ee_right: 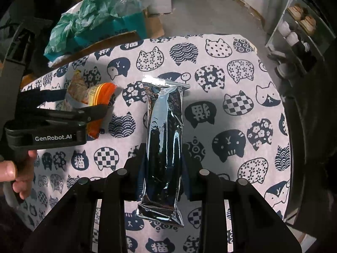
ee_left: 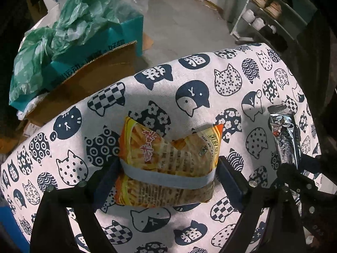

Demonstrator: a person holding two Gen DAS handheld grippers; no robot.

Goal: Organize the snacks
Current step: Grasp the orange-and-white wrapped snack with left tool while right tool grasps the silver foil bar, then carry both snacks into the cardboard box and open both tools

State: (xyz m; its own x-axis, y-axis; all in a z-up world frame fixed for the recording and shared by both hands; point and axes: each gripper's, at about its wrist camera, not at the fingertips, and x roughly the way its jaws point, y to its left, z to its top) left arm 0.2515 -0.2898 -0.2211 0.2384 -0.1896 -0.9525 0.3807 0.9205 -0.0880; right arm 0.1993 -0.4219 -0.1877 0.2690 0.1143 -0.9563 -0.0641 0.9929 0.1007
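A surface (ee_left: 210,80) draped in a white cloth printed with navy cat heads fills both views, with grey floor beyond its far edge.

The left gripper (ee_left: 166,175) points steeply down over the cloth with its jaws standing wide. Between them lies the orange and yellow crinkled snack packet (ee_left: 166,158), banded across its middle by a pale grey strip. The dark fingers (ee_left: 107,177) flank the packet's two sides just beside it; whether the pads press on it cannot be told from the wrist view. The packet rests flat on the cloth, its orange corner reaching beyond the fingertips towards the far edge. In the right wrist view the same packet (ee_right: 99,97) shows beside the left gripper (ee_right: 84,109), whose black body bears white lettering, and a hand (ee_right: 19,175) grips its handle.

The right gripper (ee_right: 163,158) is clamped narrowly on the long silver foil packet (ee_right: 164,139), holding it at about mid-length, with one sealed end near the camera and the other pointing away. This foil packet (ee_left: 284,139) lies to the right of the orange packet, well apart from it.

Left of the orange packet and past the cloth's edge stands a brown cardboard box (ee_left: 88,84) heaped with green plastic bags (ee_left: 63,31). Far off to its right stands a white shelf rack (ee_left: 271,14) holding shoes.
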